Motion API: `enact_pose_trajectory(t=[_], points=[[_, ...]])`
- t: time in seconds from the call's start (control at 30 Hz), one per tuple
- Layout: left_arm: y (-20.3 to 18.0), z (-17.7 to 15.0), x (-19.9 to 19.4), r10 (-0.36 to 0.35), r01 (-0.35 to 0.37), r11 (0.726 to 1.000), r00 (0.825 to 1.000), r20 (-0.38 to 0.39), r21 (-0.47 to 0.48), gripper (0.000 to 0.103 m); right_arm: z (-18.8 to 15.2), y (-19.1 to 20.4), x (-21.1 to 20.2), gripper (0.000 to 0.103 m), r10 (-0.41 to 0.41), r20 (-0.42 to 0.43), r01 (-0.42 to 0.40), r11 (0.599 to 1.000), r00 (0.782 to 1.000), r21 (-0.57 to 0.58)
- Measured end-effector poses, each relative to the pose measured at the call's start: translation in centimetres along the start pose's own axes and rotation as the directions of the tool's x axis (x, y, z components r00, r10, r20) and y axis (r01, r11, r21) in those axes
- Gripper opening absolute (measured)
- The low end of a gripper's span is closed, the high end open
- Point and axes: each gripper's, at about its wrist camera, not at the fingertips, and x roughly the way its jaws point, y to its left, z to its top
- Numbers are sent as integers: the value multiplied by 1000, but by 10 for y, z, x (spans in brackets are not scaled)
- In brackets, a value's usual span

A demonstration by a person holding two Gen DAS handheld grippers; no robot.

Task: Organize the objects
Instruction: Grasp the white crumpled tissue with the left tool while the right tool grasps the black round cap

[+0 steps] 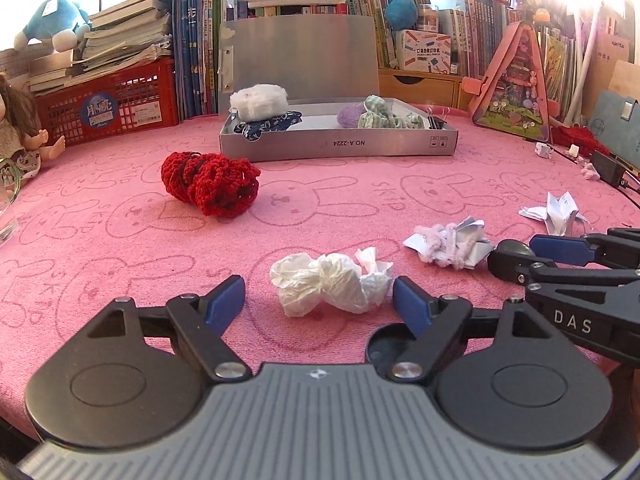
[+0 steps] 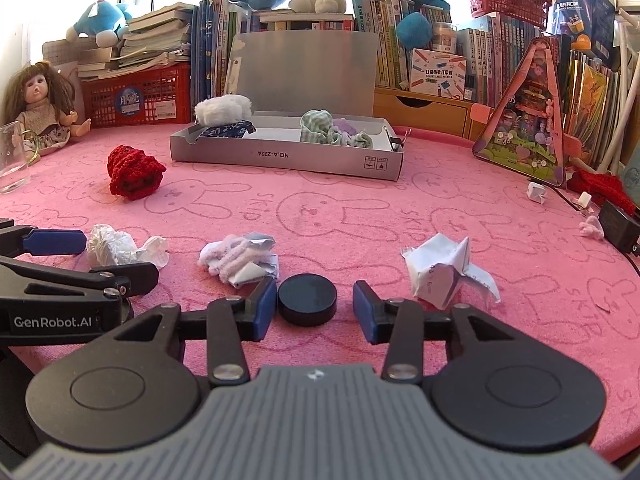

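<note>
**A:** Left gripper [image 1: 319,300] is spread wide, nothing held. The white tissue wad [image 1: 330,284] sits on the pink cloth [image 1: 120,240] between its fingers; the right pad looks about touching, the left one has a clear gap.

**B:** Right gripper [image 2: 315,308]?

**A:** Narrower, straddling the black puck [image 2: 307,299]. Left pad looks against the puck, right pad has a visible gap. So not gripped, as far as I can tell.

**B:** Risks?

**A:** Three.
1. The puck is low and slick-looking. If the pads close high on the rim, I'd expect it to squirt forward into the paper-and-fuzzy-wire pile [image 2: 240,258] just beyond it.
2. The tissue is soft and lopsided. An uneven close probably pinches one lobe, and the rest trails or tears off.
3. The two grippers are right beside each other at the near edge. If either swings sideways they could knock together.

**B:** Drop target?

**A:** Probably the grey box [image 1: 340,146] at the far middle, lid up, with soft items already in it. The red knitted piece [image 1: 208,182] lies near-left of it and the folded paper [image 2: 444,276] near-right. A low carry could drag either one, or snag the cloth.
</note>
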Motion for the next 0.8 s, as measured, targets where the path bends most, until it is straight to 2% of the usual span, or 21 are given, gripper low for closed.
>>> enact_pose_trajectory(t=[0.1, 0.13, 0.17, 0.23, 0.4, 0.47, 0.6, 0.67, 0.7, 0.8], points=[[3, 1, -2, -6, 6, 1000, 1000, -2, -17, 78, 1, 1, -3, 43, 2, 8, -2, 1000, 1000, -15], [4, 2, -3, -6, 6, 1000, 1000, 1, -23, 67, 2, 0, -4, 42, -2, 10, 3, 1000, 1000, -21], [5, 3, -4, -4, 4, 1000, 1000, 1, -31, 63, 3, 0, -4, 41, -4, 10, 5, 1000, 1000, -25], [8, 5, -3, -7, 7, 999, 1000, -7, -45, 61, 6, -4, -5, 37, -17, 8, 17, 1000, 1000, -20], [12, 8, -5, 3, -3, 998, 1000, -2, -55, 60, 9, -12, -4, 37, -10, 0, 10, 1000, 1000, 18], [11, 9, -6, 6, -6, 998, 1000, 4, -55, 60, 7, -13, -2, 43, -6, -8, 6, 999, 1000, 32], [12, 8, -7, 10, -10, 999, 1000, 6, -54, 60, 3, -13, 0, 46, -1, -16, 2, 999, 1000, 50], [12, 9, -7, 11, -11, 998, 1000, 8, -56, 60, 3, -12, 1, 44, -5, -17, 5, 999, 1000, 47], [12, 9, -8, 12, -12, 998, 1000, 10, -56, 60, 4, -12, 0, 38, -4, -15, 5, 999, 1000, 47], [14, 14, -8, 7, -6, 998, 1000, 16, -58, 60, 8, -12, -2, 37, 0, -2, 0, 999, 1000, 48]])
